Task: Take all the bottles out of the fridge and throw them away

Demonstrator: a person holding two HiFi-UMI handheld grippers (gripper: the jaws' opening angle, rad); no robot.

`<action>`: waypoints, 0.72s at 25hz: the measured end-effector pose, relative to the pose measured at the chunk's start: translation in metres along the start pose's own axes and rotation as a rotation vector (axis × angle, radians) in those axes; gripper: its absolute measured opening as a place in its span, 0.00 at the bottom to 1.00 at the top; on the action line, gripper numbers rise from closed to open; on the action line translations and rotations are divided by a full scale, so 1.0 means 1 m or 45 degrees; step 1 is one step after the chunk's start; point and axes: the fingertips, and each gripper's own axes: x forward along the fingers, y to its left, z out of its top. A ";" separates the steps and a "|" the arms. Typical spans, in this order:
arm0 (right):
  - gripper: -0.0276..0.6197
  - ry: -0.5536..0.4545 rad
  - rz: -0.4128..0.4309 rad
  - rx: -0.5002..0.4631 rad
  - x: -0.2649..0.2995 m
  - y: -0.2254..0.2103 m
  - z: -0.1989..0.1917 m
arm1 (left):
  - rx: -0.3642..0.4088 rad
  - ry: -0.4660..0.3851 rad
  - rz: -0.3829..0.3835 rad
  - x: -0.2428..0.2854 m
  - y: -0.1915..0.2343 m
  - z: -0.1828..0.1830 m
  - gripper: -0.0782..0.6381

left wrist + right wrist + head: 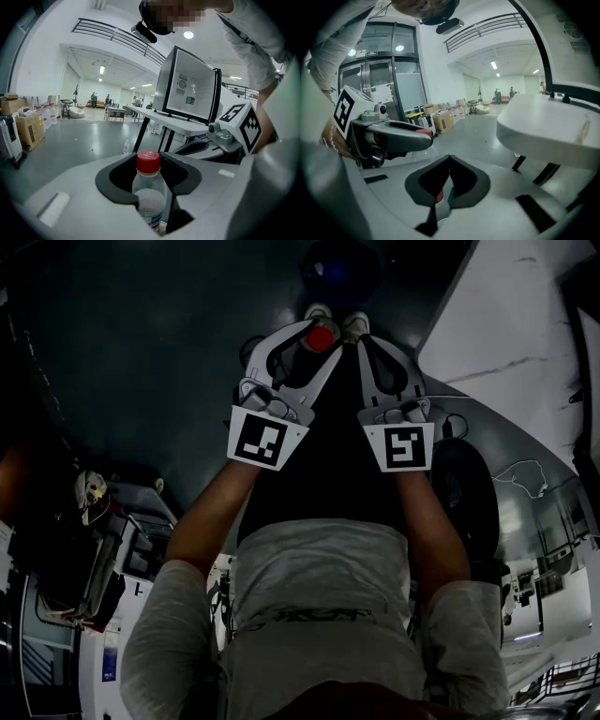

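**Between the left tongs: one red-capped bottle, and no bin in any view**

**Head view.** Below the person's chest, both arms are reaching forward and down over the dark floor [141,352]. The left gripper [309,341] is carrying a clear bottle [321,337], of which only the red cap is showing, right at the jaw tips. The right gripper [364,341] is hanging just beside it and, as far as this view shows, is not touching it. A white table [506,324] is filling the upper right corner.

**Left gripper view.** This view is showing what the head view hides. The jaws are standing partly apart and clamping on the bottle's body, with its long axis running out along the jaws and its cap end leading away from the hand. Beyond it, up and to the right, a glass-fronted fridge [187,86] is standing on the table near its edge.

**Right gripper view.** The jaws are meeting with nothing gripped that I can name. A small red and teal sliver is showing at the slit, too small to identify. The left gripper is appearing at the left with the cap at its tip, and the table's rounded edge is hanging at the right.

**Judgement.** The bottle is already out of the fridge and in the left hand, so the coming move is turning on where the bin lies. No view is showing a bin.
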 end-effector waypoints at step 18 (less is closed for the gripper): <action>0.06 0.017 -0.092 0.000 0.025 -0.035 -0.042 | -0.004 -0.010 0.072 0.054 0.020 -0.054 0.33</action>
